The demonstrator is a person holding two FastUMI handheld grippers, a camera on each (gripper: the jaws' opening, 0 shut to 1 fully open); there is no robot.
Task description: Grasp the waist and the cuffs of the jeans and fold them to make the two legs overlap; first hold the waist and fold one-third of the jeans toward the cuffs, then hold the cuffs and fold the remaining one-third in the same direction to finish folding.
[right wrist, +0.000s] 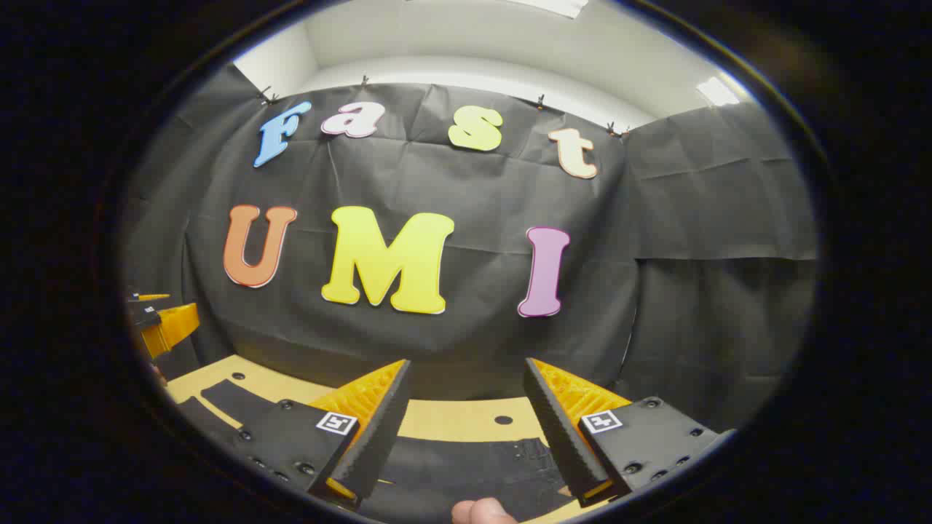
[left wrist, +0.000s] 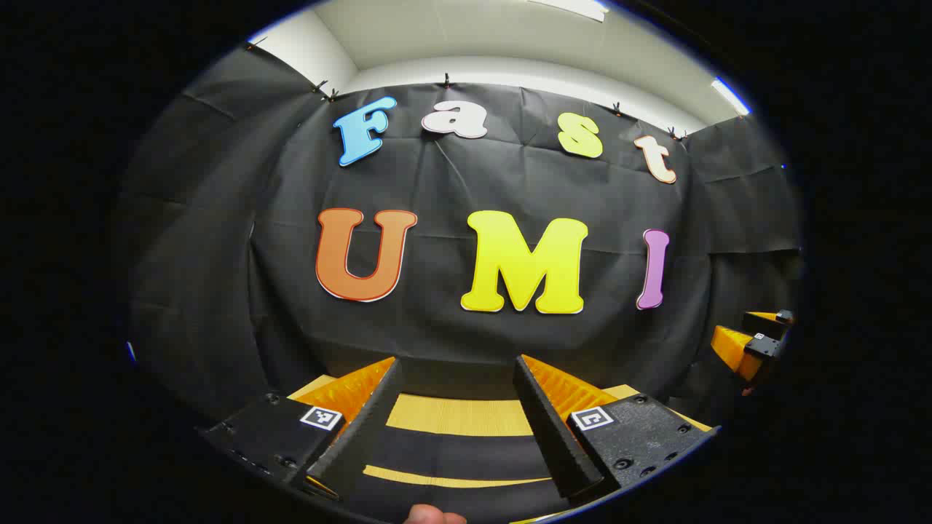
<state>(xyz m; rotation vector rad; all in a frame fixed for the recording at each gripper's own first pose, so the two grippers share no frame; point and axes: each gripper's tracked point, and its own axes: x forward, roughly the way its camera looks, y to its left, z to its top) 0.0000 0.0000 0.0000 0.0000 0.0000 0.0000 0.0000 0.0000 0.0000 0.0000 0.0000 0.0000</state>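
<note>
Dark cloth, apparently the jeans, lies on the yellow table low between the fingers of my right gripper. That gripper is open, holds nothing, and is raised towards the booth wall. In the left gripper view the same dark cloth crosses the yellow table in bands beneath my left gripper, which is also open and holds nothing. Which part of the jeans this is, I cannot tell. The right gripper shows at the far right of the left gripper view, and the left gripper at the far left of the right gripper view.
The black cloth wall stands close behind the table's far edge and wraps round both sides. A fingertip of the holding hand shows at the bottom of the right gripper view, and another in the left gripper view.
</note>
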